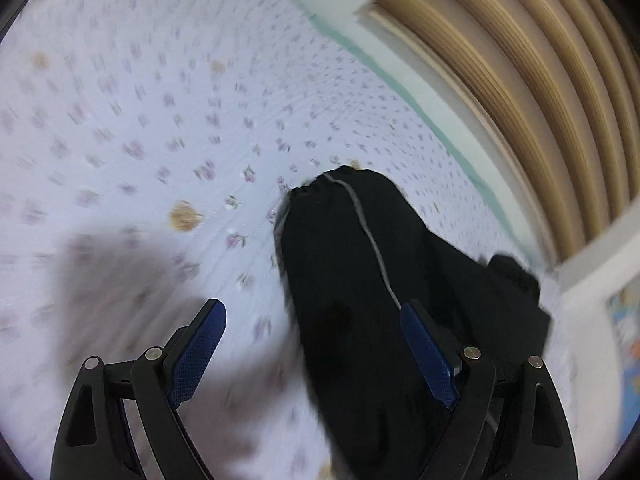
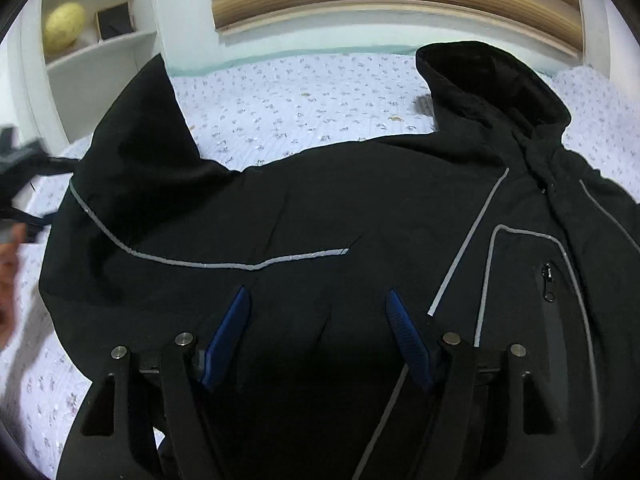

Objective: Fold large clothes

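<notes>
A floral-sheeted bed (image 2: 304, 92) carries the black jacket (image 2: 320, 208), spread flat with its hood (image 2: 492, 84) at one o'clock. Both the left tool (image 1: 312, 344) and right tool (image 2: 316, 332) hover apart, empty. Best pinch the sleeve cuff (image 1: 320, 192) cleanly, then fold inward.

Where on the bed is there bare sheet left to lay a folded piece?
Free: the floral lilac bedsheet between the black hooded jacket and the teal-edged far wall side, and the wide stretch left of the jacket's sleeve. Crowded: the near middle, where the jacket's body lies under the open right gripper; the left gripper is also open.
</notes>
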`<state>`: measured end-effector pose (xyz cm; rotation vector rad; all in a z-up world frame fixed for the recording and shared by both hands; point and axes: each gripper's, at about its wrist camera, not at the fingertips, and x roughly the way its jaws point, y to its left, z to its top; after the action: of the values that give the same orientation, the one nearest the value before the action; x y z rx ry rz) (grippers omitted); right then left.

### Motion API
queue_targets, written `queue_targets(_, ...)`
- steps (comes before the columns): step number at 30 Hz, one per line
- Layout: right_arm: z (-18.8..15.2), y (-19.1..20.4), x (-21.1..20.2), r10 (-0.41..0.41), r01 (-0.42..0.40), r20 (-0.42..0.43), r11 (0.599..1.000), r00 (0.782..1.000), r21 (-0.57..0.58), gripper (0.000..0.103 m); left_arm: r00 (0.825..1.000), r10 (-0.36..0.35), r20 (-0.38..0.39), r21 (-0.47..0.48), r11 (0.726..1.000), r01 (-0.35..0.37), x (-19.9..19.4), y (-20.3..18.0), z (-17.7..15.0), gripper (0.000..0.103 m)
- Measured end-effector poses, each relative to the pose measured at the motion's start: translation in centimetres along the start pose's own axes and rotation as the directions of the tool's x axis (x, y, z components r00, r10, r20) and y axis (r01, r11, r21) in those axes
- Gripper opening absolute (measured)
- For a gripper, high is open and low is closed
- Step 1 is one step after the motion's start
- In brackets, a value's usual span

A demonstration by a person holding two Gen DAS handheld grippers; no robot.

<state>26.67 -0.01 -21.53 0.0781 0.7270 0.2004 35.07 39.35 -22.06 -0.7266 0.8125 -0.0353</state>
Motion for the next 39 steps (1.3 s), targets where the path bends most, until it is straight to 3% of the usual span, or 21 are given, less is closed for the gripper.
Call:
queue_targets(2, 0.0, 0.1, 0.3, -0.005, 0.005, 0.011, 1.000, 1.000, -0.010, 0.076, 0.999, -0.038, -0.021, -0.036, 0.999, 0.037, 2.5, 0.8, 0.4, 0.089)
queue_targets(7, -1.7, 0.3, 0.1, -0.023, 0.024, 0.033, 0.999, 0.999, -0.038, 0.078, 0.995, -0.096, 0.011, 0.000, 0.995, 0.096, 5.0, -0.4, 1.0, 0.086)
queue_targets(8, -1.6, 0.3, 0.2, -0.025, 0.027, 0.031, 0.999, 0.999, -0.041, 0.078, 0.996, -0.090, 0.019, 0.010, 0.996, 0.090, 5.2, -0.8, 1.0, 0.074)
queue_targets(9, -1.6, 0.3, 0.1, -0.026, 0.028, 0.032, 0.999, 0.999, -0.043, 0.078, 0.994, -0.105, 0.009, 0.030, 0.994, 0.105, 5.4, -1.2, 0.8, 0.033)
queue_targets(10, -1.6, 0.3, 0.1, -0.027, 0.028, 0.031, 0.999, 0.999, -0.043, 0.078, 0.994, -0.110, 0.000, 0.035, 0.993, 0.110, 5.3, -1.6, 0.8, 0.019)
queue_targets(11, -1.6, 0.2, 0.0, -0.027, 0.028, 0.029, 0.999, 0.999, -0.043, 0.079, 0.995, -0.096, 0.013, 0.044, 0.995, 0.095, 4.5, -2.1, 0.3, 0.018)
queue_targets(13, -1.6, 0.2, 0.0, -0.028, 0.029, 0.023, 0.999, 0.999, -0.038, 0.079, 0.996, -0.031, 0.088, 0.079, 0.997, 0.024, 1.9, -3.1, -0.5, 0.017)
queue_targets(15, -1.4, 0.1, 0.0, -0.038, 0.039, 0.021, 0.999, 0.999, -0.034, 0.080, 0.979, 0.060, 0.194, 0.105, 0.991, -0.082, -2.0, -3.6, -1.3, 0.017)
queue_targets(18, -1.4, 0.0, -0.2, -0.059, 0.059, 0.019, 0.998, 0.998, -0.025, 0.086, 0.924, 0.198, 0.328, 0.079, 0.968, -0.236, -7.7, -2.9, -2.5, 0.017)
queue_targets(20, -1.3, 0.0, -0.2, -0.062, 0.063, 0.016, 0.998, 0.998, -0.020, 0.088, 0.885, 0.290, 0.364, 0.031, 0.946, -0.322, -10.0, -1.9, -3.1, 0.017)
queue_targets(21, -1.3, 0.0, -0.2, -0.063, 0.063, 0.014, 0.998, 0.998, -0.022, 0.089, 0.869, 0.343, 0.357, -0.004, 0.931, -0.366, -10.6, -1.0, -3.4, 0.017)
queue_targets(26, -1.4, 0.2, 0.1, -0.062, 0.062, -0.015, 0.997, 0.998, -0.038, 0.091, 0.869, 0.463, 0.175, -0.068, 0.886, -0.458, -6.4, 3.1, -4.5, 0.017)
queue_targets(28, -1.3, 0.0, 0.4, -0.050, 0.049, -0.031, 0.998, 0.998, -0.035, 0.093, 0.871, 0.436, 0.226, -0.040, 0.897, -0.439, -6.8, 2.4, -5.2, 0.017)
queue_targets(30, -1.2, -0.2, 0.6, -0.033, 0.032, -0.054, 0.999, 0.998, -0.030, 0.095, 0.886, 0.372, 0.277, -0.007, 0.923, -0.385, -8.6, 1.0, -5.0, 0.017)
queue_targets(32, -0.9, -0.4, 0.4, -0.022, 0.020, -0.079, 1.000, 0.997, -0.019, 0.095, 0.889, 0.318, 0.330, 0.050, 0.935, -0.352, -10.9, -1.5, -5.5, 0.016)
queue_targets(36, -0.1, -1.8, -2.3, 0.037, -0.032, -0.115, 0.998, 0.993, 0.050, 0.095, 0.890, 0.160, 0.428, 0.241, 0.929, -0.282, -16.2, -9.5, -8.0, 0.016)
queue_targets(39, 0.2, -4.4, -6.1, 0.090, -0.078, -0.087, 0.988, 0.992, 0.134, 0.095, 0.898, 0.015, 0.441, 0.401, 0.892, -0.211, -18.5, -16.4, -11.2, 0.016)
